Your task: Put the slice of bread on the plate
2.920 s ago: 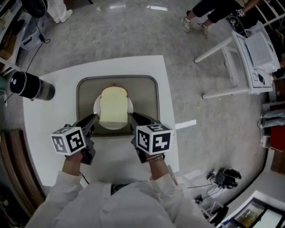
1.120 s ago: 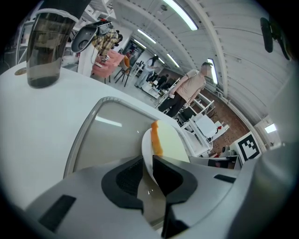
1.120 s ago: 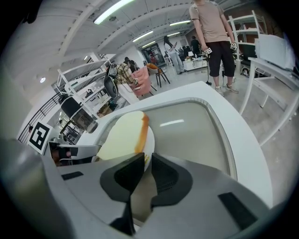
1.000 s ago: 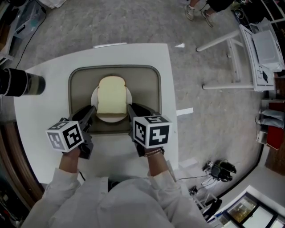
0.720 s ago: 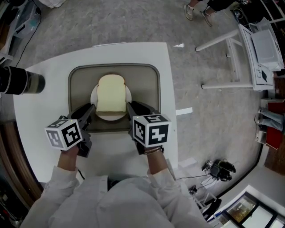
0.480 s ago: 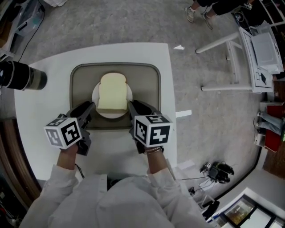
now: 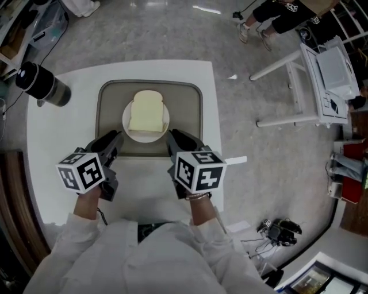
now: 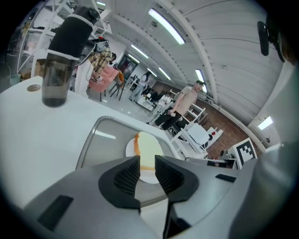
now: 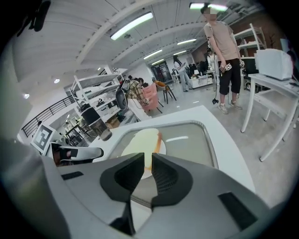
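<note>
A pale slice of bread (image 7: 146,112) lies flat on a small white plate (image 7: 126,123), which sits in a grey tray (image 7: 109,115). My left gripper (image 7: 115,138) hovers at the tray's near left edge and my right gripper (image 7: 175,136) at its near right edge, both short of the plate. Each is shut with only a thin slit between its jaws and nothing held. In the left gripper view the bread (image 8: 148,149) shows just beyond my left gripper (image 8: 147,170). The right gripper view has the bread (image 9: 140,142) past my right gripper (image 9: 148,170).
A dark cylindrical tumbler (image 7: 43,84) stands on the white table (image 7: 69,143) at the far left corner. Off the table to the right are white frames and a person's legs (image 7: 270,17). A person (image 9: 224,51) stands beyond the table's right side.
Both grippers have drawn back a little from the plate's sides toward the tray's near edge. The bread has stayed on the plate. The head view has shifted.
</note>
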A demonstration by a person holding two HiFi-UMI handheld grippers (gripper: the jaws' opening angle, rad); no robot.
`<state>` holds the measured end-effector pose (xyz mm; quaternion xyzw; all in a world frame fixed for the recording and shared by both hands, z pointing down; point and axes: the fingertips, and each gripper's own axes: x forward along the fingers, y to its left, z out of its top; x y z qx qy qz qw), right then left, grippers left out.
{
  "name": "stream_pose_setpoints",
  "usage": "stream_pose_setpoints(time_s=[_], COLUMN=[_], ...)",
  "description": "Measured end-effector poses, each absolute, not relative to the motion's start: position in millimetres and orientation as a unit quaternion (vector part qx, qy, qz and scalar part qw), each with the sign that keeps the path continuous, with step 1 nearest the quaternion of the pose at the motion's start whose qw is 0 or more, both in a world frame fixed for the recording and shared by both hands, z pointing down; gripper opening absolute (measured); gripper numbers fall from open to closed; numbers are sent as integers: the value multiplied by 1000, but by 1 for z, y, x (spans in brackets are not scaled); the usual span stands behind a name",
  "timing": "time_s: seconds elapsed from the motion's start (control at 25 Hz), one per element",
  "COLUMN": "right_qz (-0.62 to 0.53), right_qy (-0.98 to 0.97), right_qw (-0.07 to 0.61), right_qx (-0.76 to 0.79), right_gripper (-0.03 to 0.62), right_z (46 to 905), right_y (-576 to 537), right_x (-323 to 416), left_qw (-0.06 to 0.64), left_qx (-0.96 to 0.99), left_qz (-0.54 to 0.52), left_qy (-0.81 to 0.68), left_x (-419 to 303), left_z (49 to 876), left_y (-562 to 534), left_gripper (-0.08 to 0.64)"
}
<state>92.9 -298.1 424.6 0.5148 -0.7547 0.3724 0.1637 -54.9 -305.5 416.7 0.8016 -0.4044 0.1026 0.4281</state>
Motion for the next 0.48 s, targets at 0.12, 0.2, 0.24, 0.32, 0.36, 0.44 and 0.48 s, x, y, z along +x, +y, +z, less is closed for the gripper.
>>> stream_pose_setpoints(time_s=[0.12, 0.2, 0.24, 0.32, 0.36, 0.44, 0.48], right_qz=[348, 332, 324, 309, 304, 295, 291], right_qy=[-762, -772, -780, -797, -803, -812, -816], right_qw=[143, 123, 110, 85, 77, 71, 68], right_qx=[527, 527, 524, 512, 506, 498, 496], right_gripper=[55, 54, 54, 51, 45, 34, 31], right_z=[407, 393, 386, 374, 370, 363, 360], right_y=[-284, -272, -266, -251, -243, -226, -218], right_x=[99, 100, 100, 97, 96, 95, 95], left_qw=[418, 410, 406, 395, 390, 380, 374], left_qx=[802, 804, 805, 807, 807, 809, 810], left_qz=[87, 80, 76, 70, 67, 60, 55], left_qy=[-418, -424, -426, -434, -438, -445, -447], left_x=[-57, -58, -59, -61, -61, -62, -62], left_z=[401, 393, 389, 382, 379, 372, 368], left_y=[-288, -275, -269, -254, -245, -228, -219], left_gripper=[83, 82, 81, 81, 81, 81, 81])
